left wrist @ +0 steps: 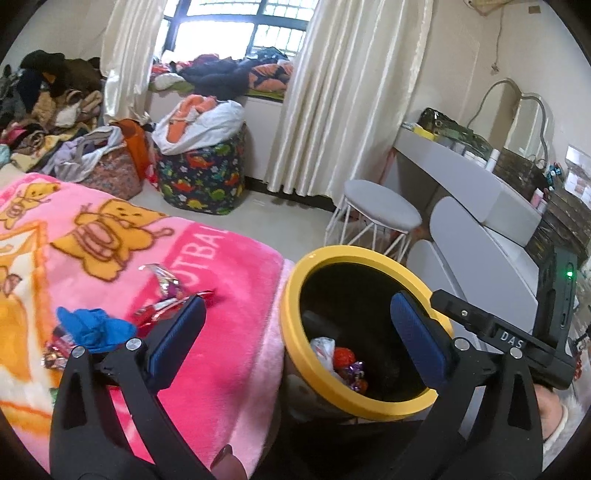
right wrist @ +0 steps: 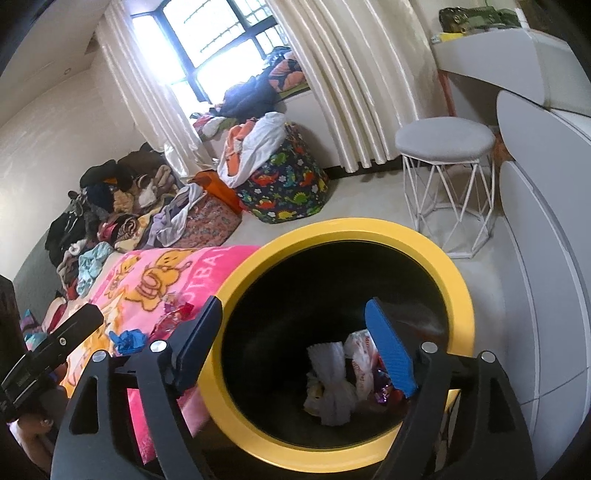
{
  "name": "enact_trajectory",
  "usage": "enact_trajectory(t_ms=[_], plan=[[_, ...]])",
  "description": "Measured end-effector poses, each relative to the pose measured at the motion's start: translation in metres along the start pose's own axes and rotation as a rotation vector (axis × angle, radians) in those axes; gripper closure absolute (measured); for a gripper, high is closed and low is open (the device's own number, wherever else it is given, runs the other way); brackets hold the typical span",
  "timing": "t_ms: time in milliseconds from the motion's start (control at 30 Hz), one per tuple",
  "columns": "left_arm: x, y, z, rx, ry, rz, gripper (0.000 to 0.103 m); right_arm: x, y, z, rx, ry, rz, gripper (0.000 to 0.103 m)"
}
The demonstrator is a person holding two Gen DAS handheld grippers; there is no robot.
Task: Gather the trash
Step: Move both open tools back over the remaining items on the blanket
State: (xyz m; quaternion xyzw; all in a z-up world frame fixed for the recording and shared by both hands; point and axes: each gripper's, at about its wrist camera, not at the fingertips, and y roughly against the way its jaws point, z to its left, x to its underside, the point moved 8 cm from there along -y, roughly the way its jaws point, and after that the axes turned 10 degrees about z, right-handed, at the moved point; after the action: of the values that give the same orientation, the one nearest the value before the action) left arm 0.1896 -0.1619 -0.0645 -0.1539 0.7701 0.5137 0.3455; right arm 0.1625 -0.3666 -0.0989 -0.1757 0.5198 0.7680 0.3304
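Daylight glares through the window (left wrist: 236,26); fisheye edges curve, slightly blurred.

A lived-in home bedroom — a bed (left wrist: 229,295) under a pink blanket (left wrist: 110,240), heaped clothes (left wrist: 55,99), curtained window (left wrist: 240,26), vanity stool (left wrist: 380,206).

Daylight pours through a dark-framed barred window (left wrist: 236,26) between cream satin curtains (left wrist: 354,96). Clothes heap on the sill and along the left wall (right wrist: 110,199). A dinosaur-print storage bag (left wrist: 203,177) stands on the pale floor (left wrist: 280,225). A grey round stool (right wrist: 447,177) sits by what seems a white vanity desk (left wrist: 461,173).
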Motion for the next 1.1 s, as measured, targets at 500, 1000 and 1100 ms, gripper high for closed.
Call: enact_trajectory(t_ms=[500, 1000, 1100], plan=[[-0.001, 0.032, 0.031, -0.072, 0.023, -0.068, 0.011, 0.000, 0.005, 0.043, -0.026, 0.090, 0.002, 0.023], [0.005, 0.055, 0.065, -0.103, 0.091, -0.104, 0.011, 0.005, 0.001, 0.087, -0.063, 0.186, 0.014, 0.022], [0.006, 0.061, 0.074, -0.114, 0.102, -0.110, 0.011, 0.006, -0.002, 0.099, -0.069, 0.214, 0.021, 0.022]])
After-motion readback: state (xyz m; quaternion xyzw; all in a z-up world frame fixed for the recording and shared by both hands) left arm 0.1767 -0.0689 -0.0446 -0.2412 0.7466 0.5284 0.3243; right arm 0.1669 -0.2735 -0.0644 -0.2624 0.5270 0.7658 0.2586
